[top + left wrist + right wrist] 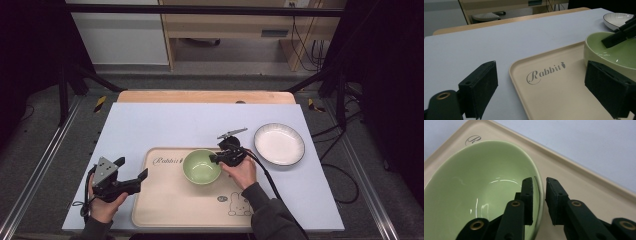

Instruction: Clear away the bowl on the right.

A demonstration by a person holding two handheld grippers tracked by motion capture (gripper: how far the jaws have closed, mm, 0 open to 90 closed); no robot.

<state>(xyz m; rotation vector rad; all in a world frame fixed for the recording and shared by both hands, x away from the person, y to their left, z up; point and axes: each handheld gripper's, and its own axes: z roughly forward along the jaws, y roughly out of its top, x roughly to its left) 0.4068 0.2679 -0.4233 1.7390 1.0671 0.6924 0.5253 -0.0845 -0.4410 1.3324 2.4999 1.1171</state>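
Observation:
A pale green bowl [201, 166] [614, 50] [474, 190] stands on the beige "Rabbit" tray [165, 200] [554, 92] [579, 185]. My right gripper [216, 159] [539, 182] straddles the bowl's right rim, one jaw inside and one outside. A narrow gap shows on either side of the rim, so the pads do not press on it. My left gripper [132, 172] [544, 82] hovers wide open over the tray's left edge with nothing between its jaws. In the left gripper view, the tip of the right gripper [619, 37] lies over the bowl.
A white plate [279, 144] [617, 20] with a dark rim sits on the light blue mat [175, 125] to the right of the tray. Dark frame rails run along both sides of the table.

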